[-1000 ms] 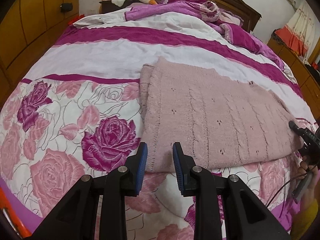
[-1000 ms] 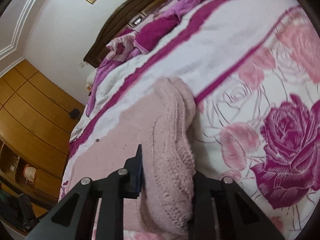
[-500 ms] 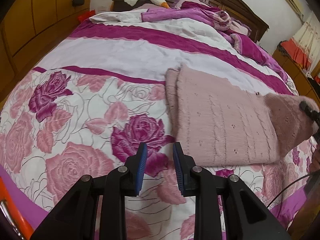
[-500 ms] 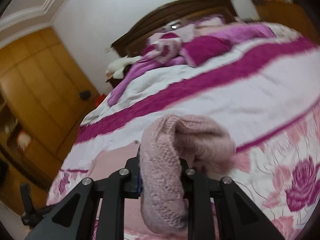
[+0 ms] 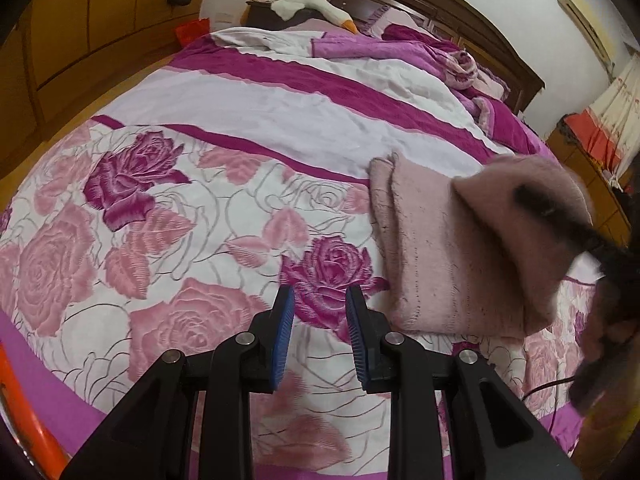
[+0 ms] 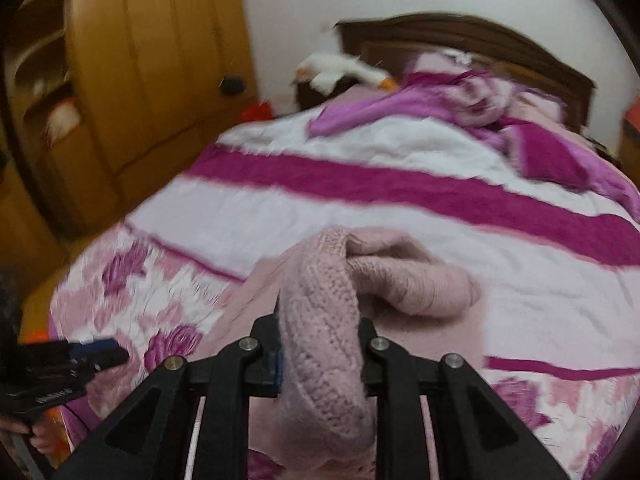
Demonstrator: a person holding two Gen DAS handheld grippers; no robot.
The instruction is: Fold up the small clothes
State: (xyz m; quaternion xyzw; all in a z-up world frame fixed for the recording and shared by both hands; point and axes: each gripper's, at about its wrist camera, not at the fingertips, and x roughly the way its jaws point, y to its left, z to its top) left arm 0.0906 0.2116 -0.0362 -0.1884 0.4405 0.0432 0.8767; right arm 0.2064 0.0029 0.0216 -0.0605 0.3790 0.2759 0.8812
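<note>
While the fold is under way, the scene is best read from the left side across. At the left, the left gripper (image 5: 320,312) is held over the rose-printed bedspread (image 5: 160,220), its blue pads drawn close together with nothing between them; it is nearer the sweater's free left end than the other gripper is, but apart from it. Just to its right lies the pink knitted sweater (image 5: 432,256), spread on the bedspread with its long axis running across the left wrist view, from a doubled left edge toward the right. Its left portion is seen lying flat, whereas its right end is raised off the bed and curled over toward the left. That raised end is clamped in the right gripper (image 6: 320,340), whose jaws are closed on a thick bunch of knit; in the right wrist view the fabric is seen bulging above and below the pads. The coming move is judged to turn on this axis: the lifted end would have to be brought leftward along the sweater's length and laid onto the flat portion, edges matched, with the left end possibly pinned by the empty gripper.
</note>
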